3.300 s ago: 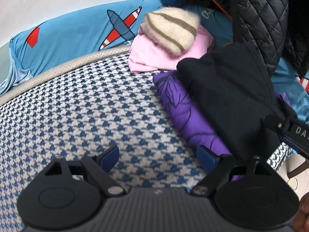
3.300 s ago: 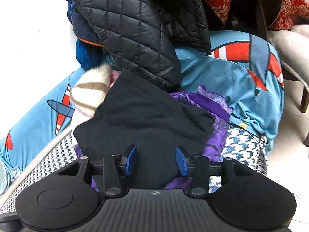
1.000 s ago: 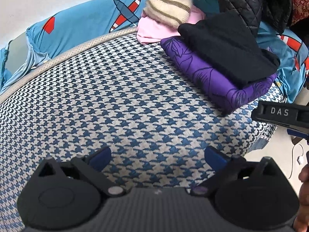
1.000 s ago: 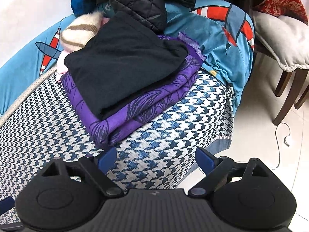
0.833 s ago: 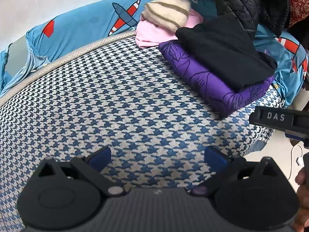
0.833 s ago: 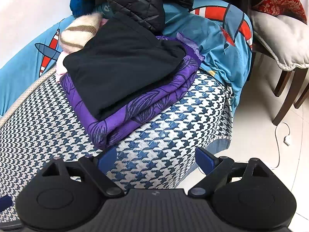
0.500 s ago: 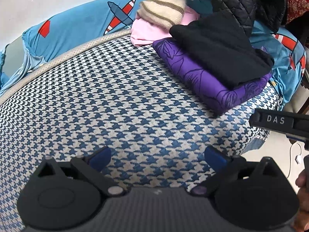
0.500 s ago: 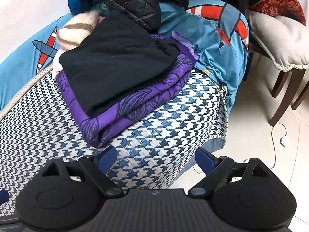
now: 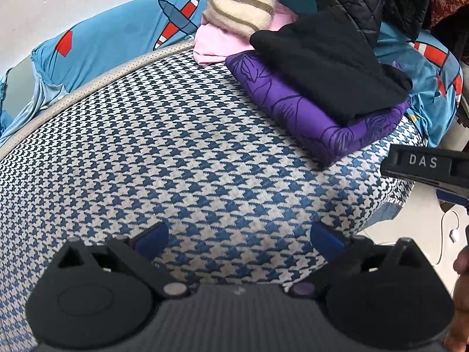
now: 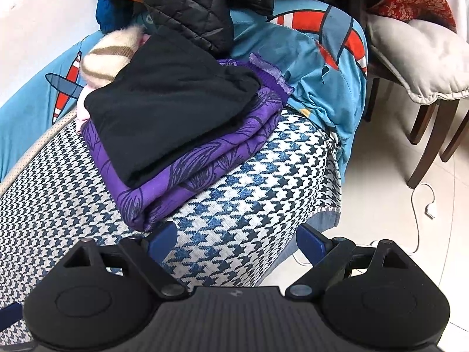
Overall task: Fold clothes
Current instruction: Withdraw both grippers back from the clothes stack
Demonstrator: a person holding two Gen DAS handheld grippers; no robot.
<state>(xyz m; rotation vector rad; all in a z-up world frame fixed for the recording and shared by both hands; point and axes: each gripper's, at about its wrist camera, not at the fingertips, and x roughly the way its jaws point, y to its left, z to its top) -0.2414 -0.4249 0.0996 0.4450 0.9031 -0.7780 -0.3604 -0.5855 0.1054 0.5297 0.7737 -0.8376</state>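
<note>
I look down on a broad cushion [image 9: 164, 146] covered in a coarse woven houndstooth of blue and white, its far edge rounded and piped in beige. Behind it lies a smooth sky-blue sheet [image 9: 117, 35] printed with red-and-white aeroplanes. A black quilted jacket [image 10: 187, 6], puffy with diamond stitching, hangs over the back. At the far right corner of the cushion sits the folded stack: a purple garment [image 10: 205, 158] with dark leaf outlines, folded into a thick slab, and on top of it a matte black garment [image 10: 170, 102] folded into a rough rectangle. Just beyond, touching the stack, lie a soft pink garment [image 9: 217, 41] and a fuzzy cream knit [image 9: 240, 8] with brown stripes. To the right a wooden chair with a pale padded seat [image 10: 416, 58] stands on glossy tile.

My left gripper [image 9: 239, 236] tilts down over bare houndstooth, its blue pads spread wide with nothing between them. My right gripper [image 10: 234, 239] also angles down, over the cushion's near right corner, jaws just as wide and empty. In the left view its black body shows at the right edge, with my fingers [image 9: 461, 287] below it.

Compared with three seconds back, both grippers have drawn away from the stack, and the right one's jaws stand much wider.
</note>
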